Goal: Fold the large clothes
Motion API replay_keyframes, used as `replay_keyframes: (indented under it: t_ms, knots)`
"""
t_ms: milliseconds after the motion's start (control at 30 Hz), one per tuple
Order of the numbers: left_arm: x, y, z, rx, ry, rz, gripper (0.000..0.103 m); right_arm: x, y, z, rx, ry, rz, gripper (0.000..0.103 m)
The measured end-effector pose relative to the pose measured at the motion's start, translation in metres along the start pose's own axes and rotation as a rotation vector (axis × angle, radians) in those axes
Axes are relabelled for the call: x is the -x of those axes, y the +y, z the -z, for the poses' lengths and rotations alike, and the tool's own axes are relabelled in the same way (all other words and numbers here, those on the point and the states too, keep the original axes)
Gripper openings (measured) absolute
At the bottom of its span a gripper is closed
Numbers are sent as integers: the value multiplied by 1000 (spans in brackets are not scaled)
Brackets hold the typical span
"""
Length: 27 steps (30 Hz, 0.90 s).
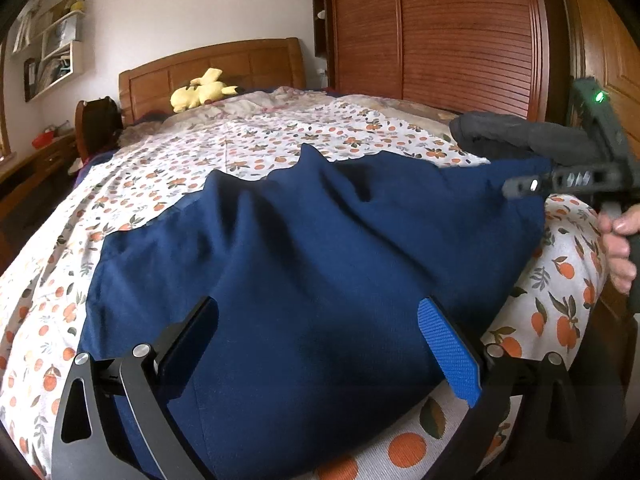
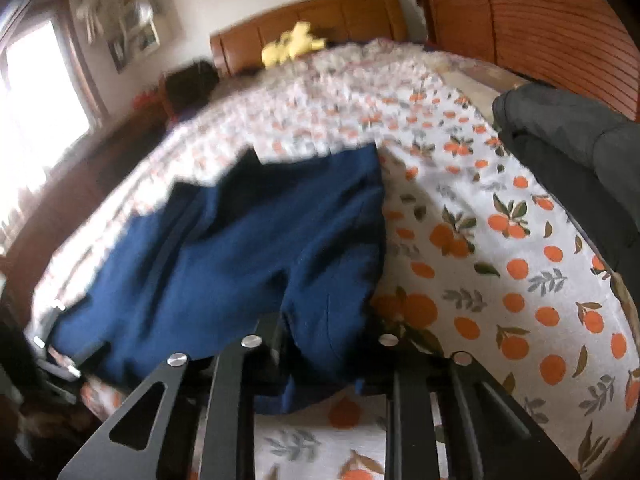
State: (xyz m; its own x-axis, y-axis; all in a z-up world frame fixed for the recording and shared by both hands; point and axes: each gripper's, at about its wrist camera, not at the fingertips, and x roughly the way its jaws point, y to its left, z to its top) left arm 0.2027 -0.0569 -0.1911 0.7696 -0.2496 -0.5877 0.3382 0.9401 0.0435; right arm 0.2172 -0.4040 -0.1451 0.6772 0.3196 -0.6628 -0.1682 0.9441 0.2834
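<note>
A large navy blue garment (image 1: 304, 248) lies spread and wrinkled on the bed; it also shows in the right wrist view (image 2: 248, 252). My left gripper (image 1: 320, 328) is open, its fingers spread wide over the garment's near part, one blue pad (image 1: 448, 348) showing. My right gripper (image 2: 324, 344) is shut on the garment's near right edge, cloth bunched between its fingers. In the left wrist view the right gripper (image 1: 520, 188) reaches in at the garment's right corner, held by a hand (image 1: 620, 248).
The bed has an orange-print sheet (image 1: 240, 148), also seen in the right wrist view (image 2: 500, 248). A dark grey garment (image 1: 520, 134) lies at the right edge. A yellow plush (image 1: 200, 90) sits by the wooden headboard (image 1: 216, 64). A wardrobe (image 1: 440, 32) stands on the right.
</note>
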Motion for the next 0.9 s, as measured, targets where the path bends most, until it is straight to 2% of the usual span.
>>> replay_keyframes:
  t_ms: [33, 133, 367, 567, 733, 900]
  knots:
    - [0, 1, 0, 2, -1, 0, 100, 9, 4, -3, -4, -44, -21, 18]
    - [2, 4, -1, 10, -6, -1, 100, 16, 17, -10, 33, -78, -22, 18]
    - [18, 20, -4, 42, -41, -13, 100, 14, 27, -21, 51, -66, -30, 18]
    - [38, 39, -2, 74, -70, -29, 100, 17, 51, -34, 104, -81, -47, 18]
    - [55, 58, 4, 97, -82, -50, 100, 17, 87, -44, 173, -95, -72, 17]
    - [74, 83, 13, 133, -98, -80, 100, 10, 145, -50, 268, -99, -129, 15]
